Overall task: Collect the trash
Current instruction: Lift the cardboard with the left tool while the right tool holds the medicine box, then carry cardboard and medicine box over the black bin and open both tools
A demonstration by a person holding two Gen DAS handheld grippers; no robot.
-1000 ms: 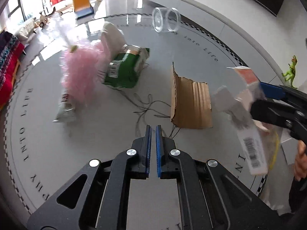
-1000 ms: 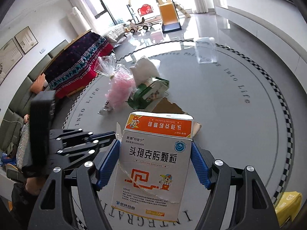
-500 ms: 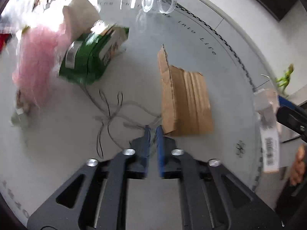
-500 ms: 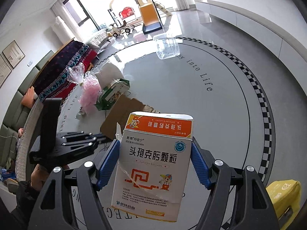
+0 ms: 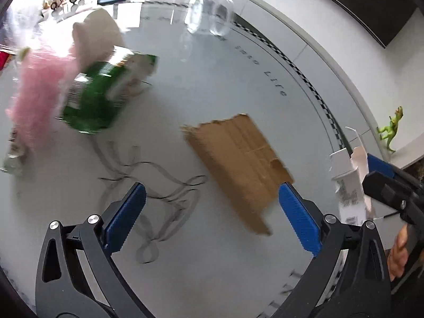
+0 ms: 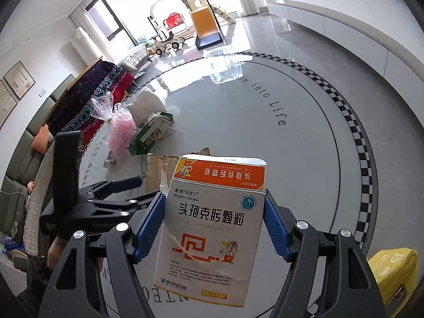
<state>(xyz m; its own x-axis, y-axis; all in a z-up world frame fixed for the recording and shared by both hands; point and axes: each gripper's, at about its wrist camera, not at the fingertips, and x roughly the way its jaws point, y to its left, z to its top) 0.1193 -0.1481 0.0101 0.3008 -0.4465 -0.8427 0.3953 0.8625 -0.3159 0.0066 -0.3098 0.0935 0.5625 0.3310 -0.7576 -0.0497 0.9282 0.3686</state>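
In the left wrist view my left gripper point(image 5: 211, 185) hangs over the grey floor, its jaws opening wide, with nothing pressed between the blue pads. The near end of a torn brown cardboard piece point(image 5: 238, 164) lies on the floor between them, and a thin dark cord point(image 5: 159, 185) loops to its left. My right gripper point(image 6: 214, 194) is shut on a white and orange medicine box point(image 6: 212, 225), held upright off the floor. That box point(image 5: 349, 180) also shows at the right edge of the left wrist view.
A green carton point(image 5: 100, 95), a pink plastic bag point(image 5: 34, 92) and a white bundle point(image 5: 95, 34) lie to the far left. A clear plastic container point(image 5: 209, 16) rests farther back. A yellow bag point(image 6: 389, 273) sits at the lower right, a sofa point(image 6: 23, 159) at the left.
The left jaws went from shut to wide open, and that gripper dropped closer to the cardboard. The right gripper kept its hold on the medicine box while shifting sideways.
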